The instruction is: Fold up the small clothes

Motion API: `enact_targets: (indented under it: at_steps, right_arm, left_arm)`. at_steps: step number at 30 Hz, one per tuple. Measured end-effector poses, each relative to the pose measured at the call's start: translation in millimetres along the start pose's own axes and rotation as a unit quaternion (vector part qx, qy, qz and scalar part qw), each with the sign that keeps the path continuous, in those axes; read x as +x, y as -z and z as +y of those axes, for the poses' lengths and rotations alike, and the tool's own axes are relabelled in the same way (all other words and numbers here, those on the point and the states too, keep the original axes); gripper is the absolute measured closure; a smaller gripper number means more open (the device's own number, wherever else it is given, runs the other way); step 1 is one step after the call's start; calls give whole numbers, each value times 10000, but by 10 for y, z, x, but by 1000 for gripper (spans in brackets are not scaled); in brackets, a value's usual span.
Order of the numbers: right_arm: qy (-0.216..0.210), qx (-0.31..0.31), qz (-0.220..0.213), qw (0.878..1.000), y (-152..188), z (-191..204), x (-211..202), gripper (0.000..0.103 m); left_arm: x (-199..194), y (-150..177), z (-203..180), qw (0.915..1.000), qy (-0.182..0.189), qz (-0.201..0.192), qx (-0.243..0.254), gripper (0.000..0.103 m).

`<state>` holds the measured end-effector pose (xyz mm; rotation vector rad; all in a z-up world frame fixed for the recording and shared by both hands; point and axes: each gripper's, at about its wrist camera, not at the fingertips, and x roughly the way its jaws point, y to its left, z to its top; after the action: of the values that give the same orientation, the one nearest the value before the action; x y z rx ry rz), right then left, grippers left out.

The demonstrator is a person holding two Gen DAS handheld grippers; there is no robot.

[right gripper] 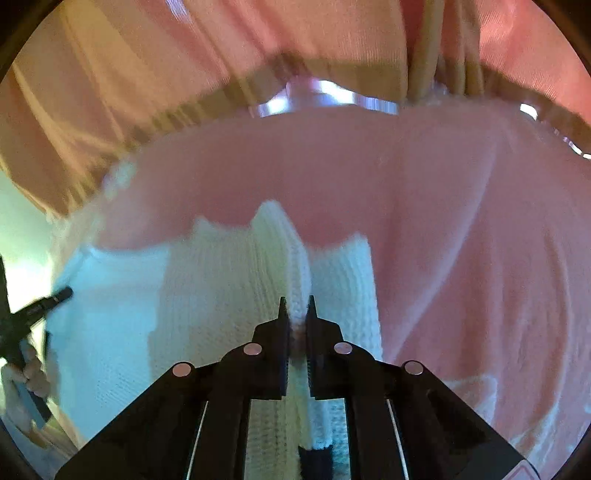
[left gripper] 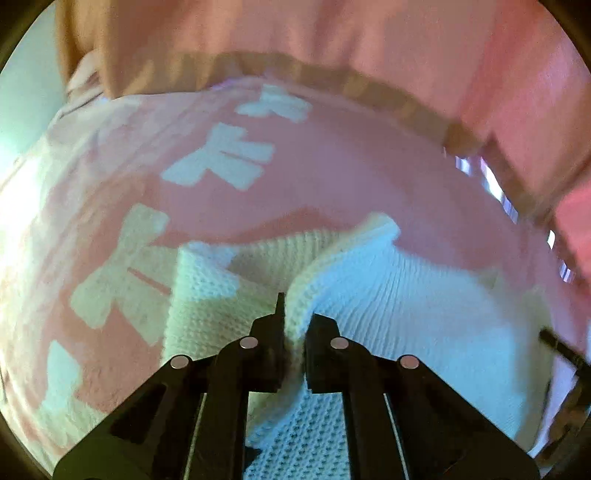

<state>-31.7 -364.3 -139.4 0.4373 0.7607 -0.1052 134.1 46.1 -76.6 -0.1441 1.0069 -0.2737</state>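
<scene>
A small pink knit sweater (left gripper: 332,177) with white letters and a white ribbed hem (left gripper: 388,295) fills the left wrist view. My left gripper (left gripper: 294,325) is shut on a fold of the white hem. The sweater also fills the right wrist view (right gripper: 406,206). My right gripper (right gripper: 295,314) is shut on a ridge of the same white hem (right gripper: 229,280). The left gripper's tip (right gripper: 48,301) and the hand holding it show at the left edge of the right wrist view. The picture is blurred.
A pink-orange cloth (left gripper: 295,29) hangs behind the sweater, with a tan band (left gripper: 369,88) along its lower edge. A pale wall (left gripper: 22,92) shows at the far left. A shiny strip (right gripper: 325,98) shows behind the sweater's top.
</scene>
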Motion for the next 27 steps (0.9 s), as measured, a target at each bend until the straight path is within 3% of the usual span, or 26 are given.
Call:
enact_targets:
  at_steps: [3,6,9,12,14,16,19,24,26,27]
  right_arm:
    - [133,22,-289,9995,-72,-55,-143,96]
    - [488,202,527,9972,49,-270,279,96]
    - [504,182,470,9975,35,-234,213,95]
    - [318,230,71,9992,-19,-137,-79,91]
    - [362,176,-66,9992,-23,-66,-156,89]
    - [344,124,83,9993,8,-53,-57,89]
    - [730,17,601,9955,72,-85,248,94]
    - [425,-379,-26,9984,100,160,-287,94]
    - [534,-588,177,9967,193,193,-245,92]
    - [820,-646,658,9924,274,152,-63,92]
  left_arm:
    - [-44,-61,162,9996,-103,7,-279,96]
    - [232,3,252,9982,-171,439,-363,94]
    - [101,2,88,9992,-258,283,88,92]
    - [-96,1,44,10000,-74,38,38,81]
    - [-126,9,4,9995,-250,-115,162,63]
    - [-46,18,-15,9977,-568,-63,357,62]
    - [83,71,46,9961,-760,208,402,62]
    - [-237,39,194,9993,-378,-48,65,62]
    - [-311,54,250,9992,-379,-95,32,56]
    - [-335,76,299,9994,-336,-56,-36,54]
